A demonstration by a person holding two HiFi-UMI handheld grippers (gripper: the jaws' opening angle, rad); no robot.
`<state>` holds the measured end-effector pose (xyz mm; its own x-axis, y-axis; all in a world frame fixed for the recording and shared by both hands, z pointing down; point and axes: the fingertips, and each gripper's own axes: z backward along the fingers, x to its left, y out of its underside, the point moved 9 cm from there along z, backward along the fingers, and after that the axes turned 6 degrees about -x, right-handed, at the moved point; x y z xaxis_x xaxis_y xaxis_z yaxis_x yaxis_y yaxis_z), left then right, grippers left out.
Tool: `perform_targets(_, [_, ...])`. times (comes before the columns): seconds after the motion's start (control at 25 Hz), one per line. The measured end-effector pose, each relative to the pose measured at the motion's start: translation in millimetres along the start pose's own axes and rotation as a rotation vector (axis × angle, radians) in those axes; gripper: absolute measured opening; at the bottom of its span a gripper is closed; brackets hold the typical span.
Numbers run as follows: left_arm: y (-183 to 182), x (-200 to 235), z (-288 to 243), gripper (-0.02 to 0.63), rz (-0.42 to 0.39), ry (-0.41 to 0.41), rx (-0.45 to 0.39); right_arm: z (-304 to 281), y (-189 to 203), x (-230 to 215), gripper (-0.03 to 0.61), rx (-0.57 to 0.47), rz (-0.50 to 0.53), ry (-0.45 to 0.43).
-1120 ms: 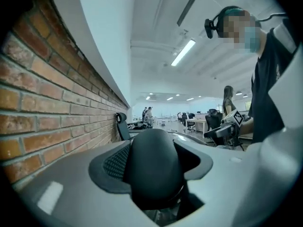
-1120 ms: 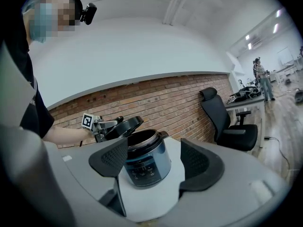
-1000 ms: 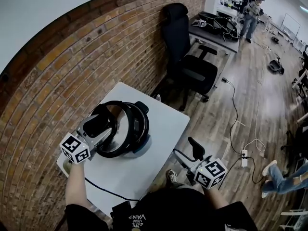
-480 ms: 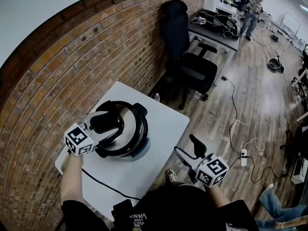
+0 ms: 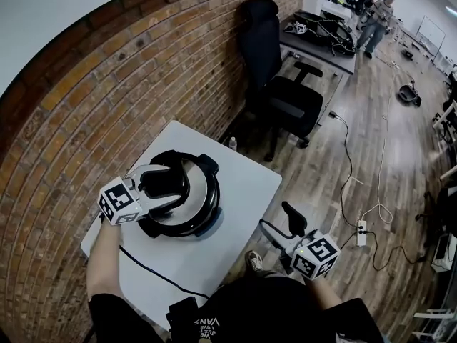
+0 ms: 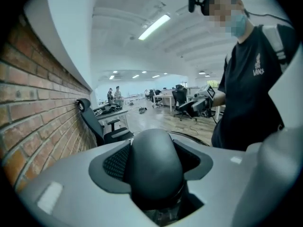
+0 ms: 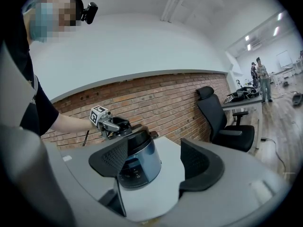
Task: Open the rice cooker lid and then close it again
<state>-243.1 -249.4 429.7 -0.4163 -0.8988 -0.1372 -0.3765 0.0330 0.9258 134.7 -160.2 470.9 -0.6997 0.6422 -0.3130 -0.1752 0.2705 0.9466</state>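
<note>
The rice cooker (image 5: 191,207), black with a blue-grey body, stands on the white table (image 5: 239,184) by the brick wall. Its lid lies low over the body; I cannot tell whether it is latched. My left gripper (image 5: 164,186) is shut on the black rounded lid handle (image 6: 152,167), which fills the gap between the pads (image 6: 115,162). The right gripper view shows the cooker (image 7: 138,163) with the left gripper (image 7: 116,126) on top of it. My right gripper (image 5: 279,224) hangs open off the table's front right corner, holding nothing.
A black power cord (image 5: 158,278) runs over the table's near edge. A black office chair (image 5: 278,91) stands behind the table, beside a desk (image 5: 321,45). Cables (image 5: 350,177) trail over the wooden floor. People stand far off (image 5: 373,20).
The lid has swung down from tilted open to lying over the cooker body. My left gripper went down with it, still on the handle. The right gripper has stayed put.
</note>
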Motion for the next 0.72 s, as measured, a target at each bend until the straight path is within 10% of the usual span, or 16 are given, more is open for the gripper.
perform_targets(0.72, [1.4,-5.7,-9.3,0.279,-0.007,-0.032,0.056,-5.8,9.8,-0.3,0.341,-0.003,-0.037,-0.002])
